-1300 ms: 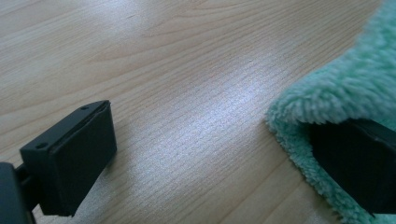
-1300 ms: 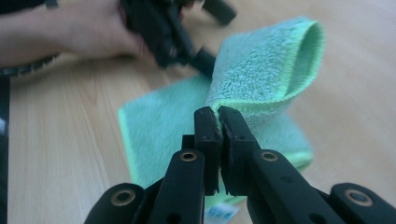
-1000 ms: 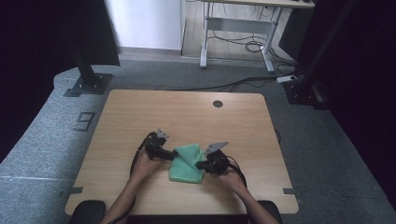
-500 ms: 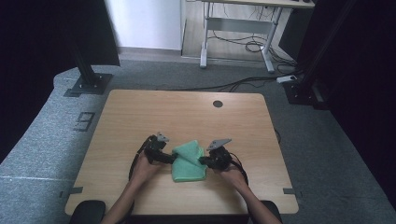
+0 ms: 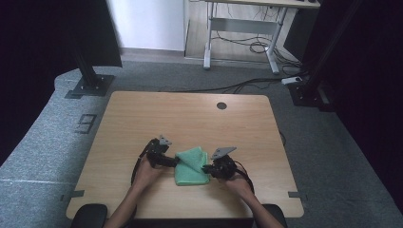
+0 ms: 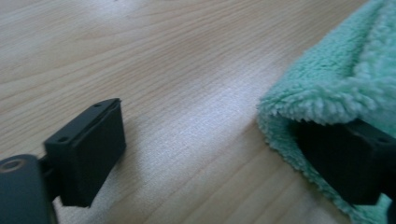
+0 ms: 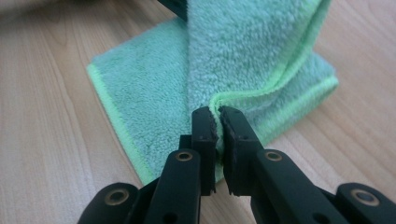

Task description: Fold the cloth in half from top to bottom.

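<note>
my right claw [image 7: 218, 122] is clamped on a raised edge of the green towel [image 7: 154, 88], the two jaws pressed nearly together with the lime hem pinched between them. from that grip a flap rises up and away ahead of the jaws, while the rest of the towel lies flat on the table [image 7: 42, 116] just beyond and to either side of them.

my left claw [image 6: 233, 149] stands wide. its jaws have just been closing a little, yet the gap is large and bare wood shows between them. the towel's fluffy edge [image 6: 327, 88] lies over and around the jaw on the right of that view; the other jaw is well clear of the cloth, over bare table [image 6: 163, 56]. i can't tell whether any cloth sits inside the gap proper.

from above, the towel [image 5: 190, 166] sits between the two claws, left claw [image 5: 172, 161] touching its left edge, right claw [image 5: 207, 168] at its right edge, near my side of the table [image 5: 190, 114].
</note>
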Motion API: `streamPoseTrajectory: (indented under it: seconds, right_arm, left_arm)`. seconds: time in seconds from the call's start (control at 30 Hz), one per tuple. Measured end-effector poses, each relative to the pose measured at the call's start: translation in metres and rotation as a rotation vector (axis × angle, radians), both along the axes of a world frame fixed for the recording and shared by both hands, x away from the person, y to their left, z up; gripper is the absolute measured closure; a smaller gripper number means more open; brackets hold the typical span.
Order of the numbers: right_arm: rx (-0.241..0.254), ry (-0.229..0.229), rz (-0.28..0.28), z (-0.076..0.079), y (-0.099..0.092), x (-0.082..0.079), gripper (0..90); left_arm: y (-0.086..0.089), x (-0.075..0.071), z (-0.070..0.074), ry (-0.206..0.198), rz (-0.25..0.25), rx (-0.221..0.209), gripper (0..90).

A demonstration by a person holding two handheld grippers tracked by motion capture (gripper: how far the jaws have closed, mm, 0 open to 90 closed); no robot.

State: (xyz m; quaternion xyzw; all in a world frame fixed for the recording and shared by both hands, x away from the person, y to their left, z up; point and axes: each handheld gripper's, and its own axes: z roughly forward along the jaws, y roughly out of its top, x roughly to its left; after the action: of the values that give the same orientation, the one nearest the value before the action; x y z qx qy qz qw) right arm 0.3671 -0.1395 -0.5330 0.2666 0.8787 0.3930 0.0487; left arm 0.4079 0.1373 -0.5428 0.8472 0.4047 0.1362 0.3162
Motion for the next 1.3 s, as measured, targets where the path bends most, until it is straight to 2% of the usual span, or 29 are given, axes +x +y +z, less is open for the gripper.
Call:
streamPoseTrajectory:
  seconds: [0.13, 0.2, 0.3, 0.37, 0.47, 0.57, 0.63, 0.7, 0.83, 0.93, 0.97, 1.03, 1.17, 1.3]
  right_arm:
    - [0.003, 0.001, -0.006, -0.003, -0.002, 0.002, 83.1]
    - [0.009, 0.007, -0.012, -0.005, -0.002, 0.003, 83.2]
    - [0.029, 0.021, -0.02, -0.007, -0.003, 0.004, 83.1]
    - [0.041, 0.025, -0.024, -0.008, -0.004, 0.004, 83.1]
    - [0.053, 0.036, -0.031, -0.009, -0.005, 0.004, 82.9]
    - [0.064, 0.038, -0.036, -0.01, -0.006, 0.004, 82.8]
    - [0.071, 0.04, -0.039, -0.01, -0.007, 0.004, 82.7]
    - [0.074, 0.04, -0.038, -0.011, -0.007, 0.004, 82.6]
    - [0.08, 0.038, -0.039, -0.011, -0.008, 0.004, 82.5]
    - [0.085, 0.041, -0.04, -0.012, -0.008, 0.004, 82.4]
    - [0.087, 0.041, -0.039, -0.012, -0.008, 0.004, 82.4]
    - [0.09, 0.038, -0.036, -0.012, -0.009, 0.004, 82.2]
    - [0.091, 0.039, -0.036, -0.012, -0.009, 0.004, 82.1]
    - [0.097, 0.05, -0.038, -0.013, -0.009, 0.005, 82.0]
  left_arm:
    - [0.003, -0.007, 0.009, 0.035, -0.038, 0.036, 13.4]
    - [0.006, -0.012, 0.016, 0.053, -0.063, 0.036, 13.9]
    - [0.009, -0.016, 0.027, 0.054, -0.093, 0.044, 14.9]
    - [0.008, -0.015, 0.039, 0.041, -0.108, 0.022, 19.0]
    - [-0.002, -0.006, 0.054, 0.023, -0.128, -0.004, 24.3]
    - [-0.021, 0.004, 0.066, 0.012, -0.165, -0.025, 30.2]
    - [-0.036, 0.012, 0.071, 0.019, -0.197, -0.037, 34.4]
    - [-0.048, 0.017, 0.073, 0.028, -0.211, -0.047, 37.3]
    - [-0.071, 0.028, 0.073, 0.071, -0.235, -0.077, 43.5]
    - [-0.083, 0.034, 0.068, 0.101, -0.241, -0.057, 46.4]
    - [-0.086, 0.036, 0.066, 0.109, -0.237, -0.039, 48.4]
    - [-0.09, 0.039, 0.061, 0.13, -0.226, -0.012, 52.5]
    - [-0.089, 0.04, 0.055, 0.189, -0.216, -0.009, 63.3]
    - [-0.087, 0.038, 0.055, 0.21, -0.234, 0.002, 77.1]
